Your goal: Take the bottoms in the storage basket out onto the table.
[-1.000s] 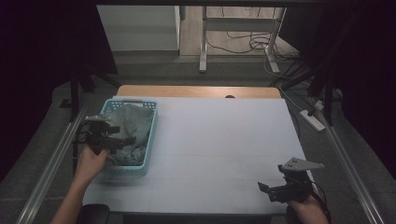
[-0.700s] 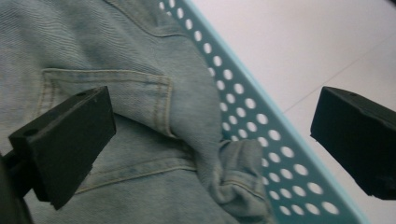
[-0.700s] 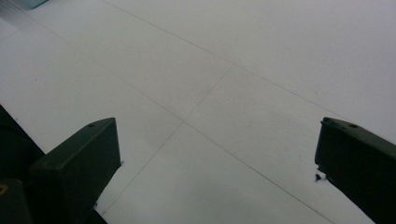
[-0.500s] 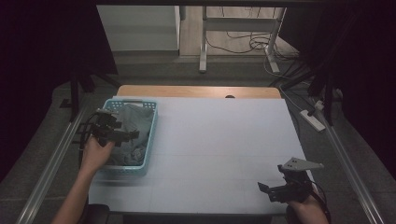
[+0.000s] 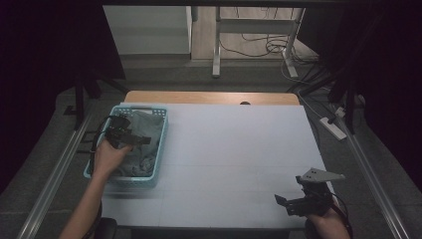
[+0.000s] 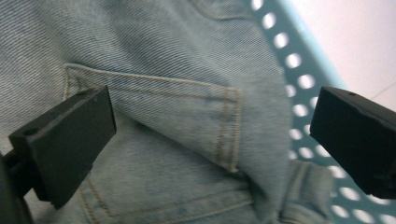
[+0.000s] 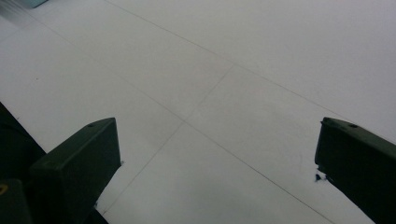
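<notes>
A light blue perforated basket sits at the table's left side with pale denim jeans bundled inside. My left gripper hovers over the jeans, held from the near side by a hand. In the left gripper view its jaws stand wide open just above a stitched back pocket of the jeans, with the basket wall to the right. My right gripper rests low at the table's near right corner, open, with only bare white table between its jaws.
The white table top stretches between basket and right gripper. A wooden strip borders its far edge. Metal rails run along both sides, and a power strip with cables lies on the floor at right.
My left gripper has moved farther away along the basket and over the jeans. The right gripper has stayed where it was.
</notes>
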A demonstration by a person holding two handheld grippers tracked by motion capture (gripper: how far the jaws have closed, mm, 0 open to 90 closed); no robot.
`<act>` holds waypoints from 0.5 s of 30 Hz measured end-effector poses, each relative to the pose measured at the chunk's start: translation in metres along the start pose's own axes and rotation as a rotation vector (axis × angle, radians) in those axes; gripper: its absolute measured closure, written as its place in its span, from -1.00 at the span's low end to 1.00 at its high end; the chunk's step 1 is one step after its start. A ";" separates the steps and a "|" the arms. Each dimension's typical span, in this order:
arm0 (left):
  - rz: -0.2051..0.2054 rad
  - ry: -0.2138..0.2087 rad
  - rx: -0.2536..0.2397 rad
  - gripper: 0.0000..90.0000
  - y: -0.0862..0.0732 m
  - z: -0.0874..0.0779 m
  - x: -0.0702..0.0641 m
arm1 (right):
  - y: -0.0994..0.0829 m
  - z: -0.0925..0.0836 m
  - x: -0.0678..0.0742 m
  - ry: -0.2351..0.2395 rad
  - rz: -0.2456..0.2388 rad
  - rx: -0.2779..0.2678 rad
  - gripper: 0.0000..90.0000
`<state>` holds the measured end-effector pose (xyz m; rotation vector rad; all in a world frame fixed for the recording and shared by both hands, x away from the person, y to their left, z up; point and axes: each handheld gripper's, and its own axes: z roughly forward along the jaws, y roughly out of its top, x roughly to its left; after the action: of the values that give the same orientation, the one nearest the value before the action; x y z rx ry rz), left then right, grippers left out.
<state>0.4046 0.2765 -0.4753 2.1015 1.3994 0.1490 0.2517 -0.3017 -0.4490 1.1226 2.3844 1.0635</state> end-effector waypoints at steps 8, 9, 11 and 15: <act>-0.032 0.081 0.087 -1.00 -0.004 0.020 0.014 | 0.000 0.000 0.000 0.003 -0.002 -0.001 -0.99; -0.040 0.079 0.096 -1.00 -0.005 0.023 0.016 | 0.000 0.000 0.000 0.004 -0.003 -0.002 -0.99; -0.055 0.073 0.115 -1.00 -0.006 0.026 0.019 | 0.000 0.000 0.000 0.004 -0.007 -0.001 -0.99; -0.027 0.121 0.166 -1.00 -0.005 0.034 0.014 | 0.000 0.000 0.001 0.001 -0.012 0.003 -0.99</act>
<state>0.4210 0.2760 -0.5086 2.2399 1.5580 0.1559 0.2512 -0.3008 -0.4490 1.1082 2.3908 1.0572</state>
